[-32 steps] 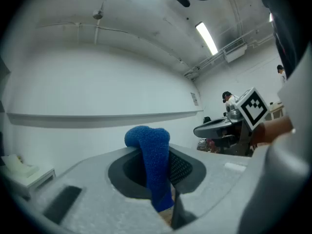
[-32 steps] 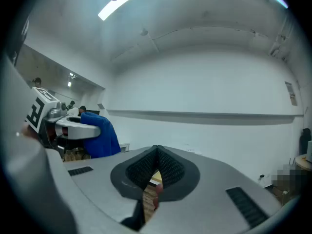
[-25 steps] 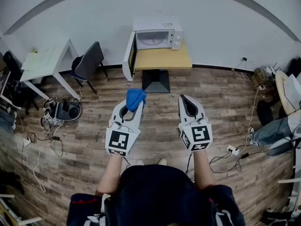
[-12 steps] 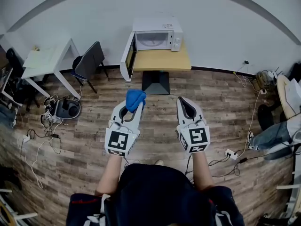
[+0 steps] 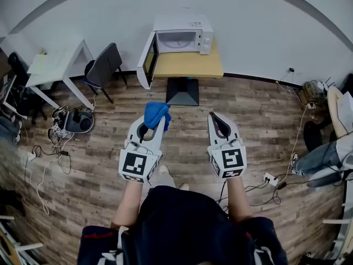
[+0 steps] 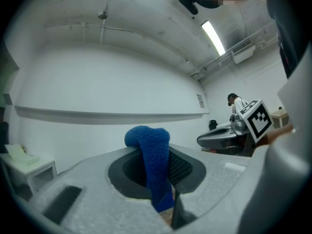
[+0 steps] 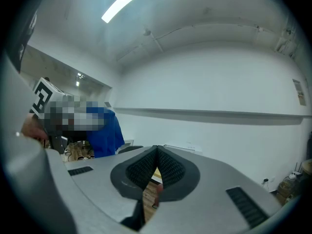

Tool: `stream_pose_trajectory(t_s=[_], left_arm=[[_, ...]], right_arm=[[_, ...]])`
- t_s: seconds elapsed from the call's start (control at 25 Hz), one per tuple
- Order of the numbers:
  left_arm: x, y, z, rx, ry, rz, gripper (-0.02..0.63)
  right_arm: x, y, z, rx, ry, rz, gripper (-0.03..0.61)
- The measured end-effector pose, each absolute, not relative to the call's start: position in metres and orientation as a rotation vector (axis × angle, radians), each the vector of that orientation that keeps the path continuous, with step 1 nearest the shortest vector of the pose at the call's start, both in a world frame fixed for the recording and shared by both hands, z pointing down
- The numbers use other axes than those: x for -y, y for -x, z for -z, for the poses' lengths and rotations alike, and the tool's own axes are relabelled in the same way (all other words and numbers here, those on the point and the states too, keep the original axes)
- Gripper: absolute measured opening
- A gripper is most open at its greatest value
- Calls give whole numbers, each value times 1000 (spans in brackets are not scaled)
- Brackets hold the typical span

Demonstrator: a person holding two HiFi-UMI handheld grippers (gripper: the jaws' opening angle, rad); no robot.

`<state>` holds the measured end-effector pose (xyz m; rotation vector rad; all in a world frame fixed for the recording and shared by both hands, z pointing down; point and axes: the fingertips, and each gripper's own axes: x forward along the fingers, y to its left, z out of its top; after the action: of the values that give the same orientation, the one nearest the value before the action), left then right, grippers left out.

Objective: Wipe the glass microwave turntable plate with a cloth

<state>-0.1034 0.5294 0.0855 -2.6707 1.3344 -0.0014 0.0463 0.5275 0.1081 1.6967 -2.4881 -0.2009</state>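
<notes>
Head view: my left gripper [image 5: 153, 127] and right gripper [image 5: 217, 117] are well short of the open microwave [image 5: 179, 35]; I can't make out the glass turntable plate, presumably inside.

Left gripper view: jaws pinch the blue cloth [image 6: 148, 152].

Right gripper view: jaws pressed together, empty.

I judge this the approach; next, close in and reach the plate.

Wooden table [image 5: 190, 67] bears the microwave [image 5: 182, 36] (door open).

The blue cloth [image 5: 156, 115], nubbly and bunched into a thick fold, sits pinched between the jaws of the left gripper [image 5: 155, 129], its rounded top lump flopping over their tips, up in the air above the wood floor [image 5: 259, 120].
</notes>
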Motion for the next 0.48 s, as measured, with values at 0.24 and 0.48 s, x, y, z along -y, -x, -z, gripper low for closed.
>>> stream_pose_trajectory(t_s=[0.24,0.48], left_arm=[[-512,102,-89,-1366,2631,30,57],[-473,99,-97,-1372,2636,57,57]], right_arm=[[-509,-46,-113,2496,-1668,204,8],[-471,-46,-117,2489,-1662,199,8]])
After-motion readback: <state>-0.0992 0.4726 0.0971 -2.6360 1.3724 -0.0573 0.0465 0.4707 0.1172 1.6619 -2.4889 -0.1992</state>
